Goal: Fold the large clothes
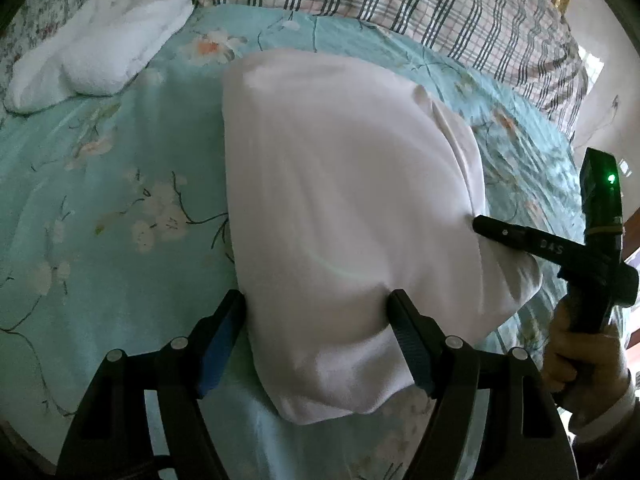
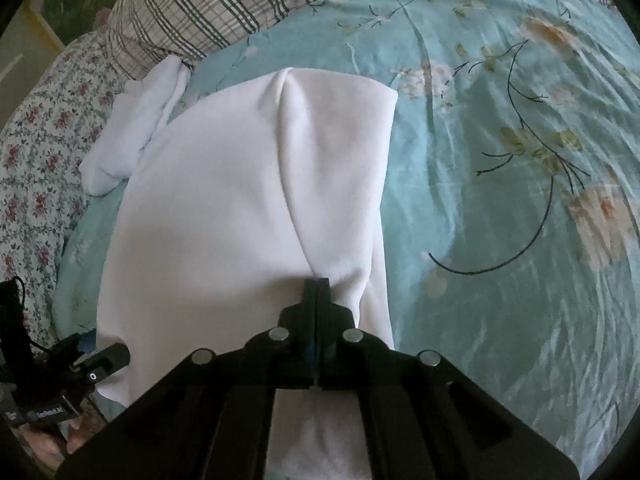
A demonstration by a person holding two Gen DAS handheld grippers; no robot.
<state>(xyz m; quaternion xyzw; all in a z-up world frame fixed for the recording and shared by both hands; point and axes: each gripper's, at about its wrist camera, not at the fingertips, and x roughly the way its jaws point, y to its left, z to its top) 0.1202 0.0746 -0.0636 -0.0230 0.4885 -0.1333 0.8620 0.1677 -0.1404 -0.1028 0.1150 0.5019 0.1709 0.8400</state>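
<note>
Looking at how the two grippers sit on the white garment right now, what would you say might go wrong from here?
1. The left gripper has open jaws straddling the garment's near edge; nothing pins that side, so it may slide or unfold.
2. The right gripper is shut, its tip on the cloth; moving it could drag a fresh crease along the existing ridge.
3. The folded white cloth lies close by; a wide fold might disturb it.

Left gripper [image 1: 316, 316] angled steeply down, jaws spread wide, pads not pressing. Right gripper [image 2: 317, 280] also pitched down, jaws fully together. In the left wrist view, the right hand [image 1: 580, 352] grasps its handle at 4 o'clock.
</note>
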